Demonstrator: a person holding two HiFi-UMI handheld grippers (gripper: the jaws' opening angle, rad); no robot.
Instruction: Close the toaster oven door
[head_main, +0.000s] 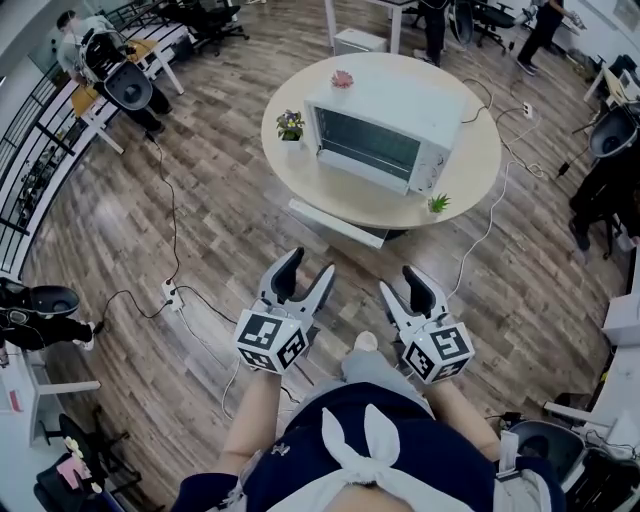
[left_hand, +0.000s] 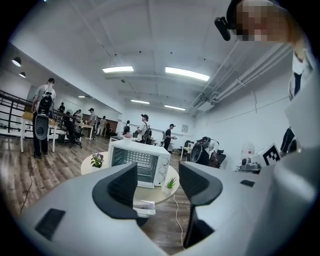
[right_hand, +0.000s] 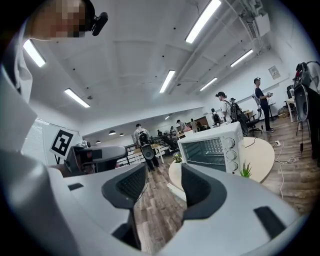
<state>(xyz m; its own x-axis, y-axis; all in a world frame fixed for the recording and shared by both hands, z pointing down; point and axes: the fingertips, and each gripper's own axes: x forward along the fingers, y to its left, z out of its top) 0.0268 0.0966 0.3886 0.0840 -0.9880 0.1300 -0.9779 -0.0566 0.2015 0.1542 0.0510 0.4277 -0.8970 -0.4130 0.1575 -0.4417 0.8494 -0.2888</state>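
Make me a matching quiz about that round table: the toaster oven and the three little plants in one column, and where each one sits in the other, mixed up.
Things
1. toaster oven
2. purple-flowered plant
3. spiky green plant
4. pink flower

Places
A. towards the far edge of the table, behind the oven
B. middle of the table
C. near edge, by the oven's knob end
D. beside the oven's end away from the knobs

Pairs: 1-B, 2-D, 3-C, 4-A

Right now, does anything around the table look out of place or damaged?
Nothing stands out. The toaster oven sits upright on the round table with its door shut, and the flowering plant and the green plant stand upright beside it.
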